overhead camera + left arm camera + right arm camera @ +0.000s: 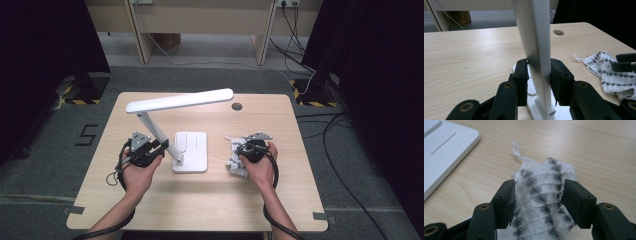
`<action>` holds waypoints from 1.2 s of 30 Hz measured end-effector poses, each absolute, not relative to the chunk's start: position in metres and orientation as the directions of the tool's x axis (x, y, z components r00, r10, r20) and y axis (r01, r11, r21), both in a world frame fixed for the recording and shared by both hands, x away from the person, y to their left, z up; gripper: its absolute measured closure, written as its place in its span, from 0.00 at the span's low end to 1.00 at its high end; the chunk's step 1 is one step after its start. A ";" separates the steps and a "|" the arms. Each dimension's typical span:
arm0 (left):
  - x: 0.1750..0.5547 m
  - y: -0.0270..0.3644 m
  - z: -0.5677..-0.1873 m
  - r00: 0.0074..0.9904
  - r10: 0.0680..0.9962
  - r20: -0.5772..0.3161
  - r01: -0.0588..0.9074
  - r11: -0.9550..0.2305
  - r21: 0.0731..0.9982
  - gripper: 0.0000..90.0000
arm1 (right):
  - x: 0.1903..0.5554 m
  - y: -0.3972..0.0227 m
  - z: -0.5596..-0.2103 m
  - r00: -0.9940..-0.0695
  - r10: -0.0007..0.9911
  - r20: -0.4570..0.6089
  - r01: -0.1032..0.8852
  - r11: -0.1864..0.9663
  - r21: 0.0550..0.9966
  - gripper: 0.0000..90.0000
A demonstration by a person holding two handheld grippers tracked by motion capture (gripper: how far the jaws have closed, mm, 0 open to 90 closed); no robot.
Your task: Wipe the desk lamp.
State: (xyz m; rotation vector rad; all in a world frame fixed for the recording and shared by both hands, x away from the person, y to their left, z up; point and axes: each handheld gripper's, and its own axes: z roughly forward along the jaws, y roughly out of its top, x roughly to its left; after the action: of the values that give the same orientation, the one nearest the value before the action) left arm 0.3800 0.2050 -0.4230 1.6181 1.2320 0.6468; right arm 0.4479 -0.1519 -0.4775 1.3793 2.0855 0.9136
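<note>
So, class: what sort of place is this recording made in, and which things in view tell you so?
Probably a lab or studio recording bay: one wooden table on grey carpet, black curtains on both sides, and yellow-black hazard tape at stand feet.

Lamp (172, 117) w/ base (192, 152) blocks table (150, 210) centre; cloth (237, 160) beside it; front & far-left table free.

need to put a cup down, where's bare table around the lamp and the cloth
Bare wood runs along the near edge of the table, in front of both hands, and across the far right corner around the cable hole. It is crowded mid-table: the left gripper clamps the desk lamp stem, and the right gripper straddles the patterned cloth beside the lamp's base.
</note>
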 end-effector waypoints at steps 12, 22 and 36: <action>0.380 0.206 -0.423 0.355 0.926 -0.132 0.413 -0.029 0.910 0.75 | 0.428 -0.151 -0.453 -0.382 0.921 -0.074 0.506 0.275 0.817 0.50; 0.380 0.206 -0.424 0.357 0.925 -0.133 0.415 -0.029 0.910 0.75 | 0.415 -0.155 -0.448 -0.386 0.920 -0.065 0.499 0.267 0.825 0.51; 0.376 0.211 -0.426 0.373 0.918 -0.138 0.424 -0.036 0.905 0.71 | 0.404 -0.162 -0.454 -0.389 0.920 -0.047 0.510 0.258 0.821 0.52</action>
State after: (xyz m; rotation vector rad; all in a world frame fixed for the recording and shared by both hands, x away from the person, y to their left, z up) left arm 0.3763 0.2106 -0.4257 1.6398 1.2142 0.6219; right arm 0.4036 -0.1617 -0.4539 1.2918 2.0027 1.0079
